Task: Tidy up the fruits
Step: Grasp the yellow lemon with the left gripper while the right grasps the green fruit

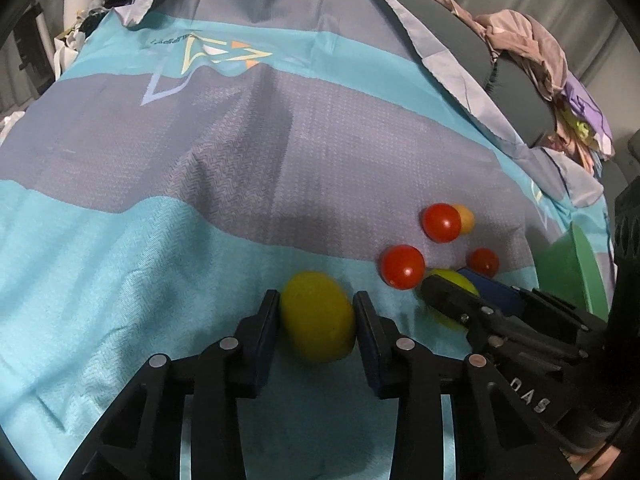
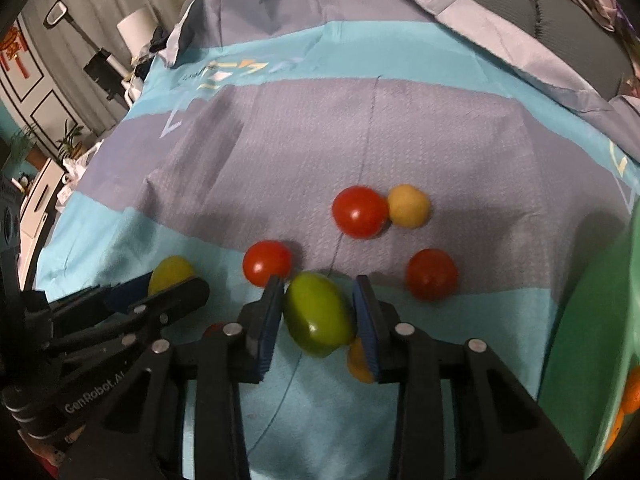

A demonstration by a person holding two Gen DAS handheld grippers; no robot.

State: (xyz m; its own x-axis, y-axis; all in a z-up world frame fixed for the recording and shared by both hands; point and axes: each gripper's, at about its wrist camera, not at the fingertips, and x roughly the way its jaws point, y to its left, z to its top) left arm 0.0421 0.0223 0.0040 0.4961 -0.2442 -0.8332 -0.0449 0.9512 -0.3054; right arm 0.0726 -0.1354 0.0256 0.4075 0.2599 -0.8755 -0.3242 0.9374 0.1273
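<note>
My left gripper [image 1: 316,300] is shut on a yellow fruit [image 1: 317,316] just above the blue and grey cloth [image 1: 160,200]. My right gripper [image 2: 320,286] is shut on a green fruit [image 2: 320,314]; it also shows in the left wrist view [image 1: 460,284]. Three red tomatoes [image 2: 360,212] [image 2: 267,263] [image 2: 431,274] and a pale orange fruit [image 2: 408,205] lie on the cloth ahead. A small orange fruit [image 2: 358,362] lies under the right finger. The left gripper [image 2: 176,284] with its yellow fruit [image 2: 170,272] shows at the left of the right wrist view.
A green container [image 2: 592,340] with orange fruits [image 2: 632,396] inside stands at the right edge; its rim shows in the left wrist view [image 1: 584,268]. A pile of clothes [image 1: 532,52] lies at the back right. Furniture and plants [image 2: 68,140] stand beyond the cloth's left edge.
</note>
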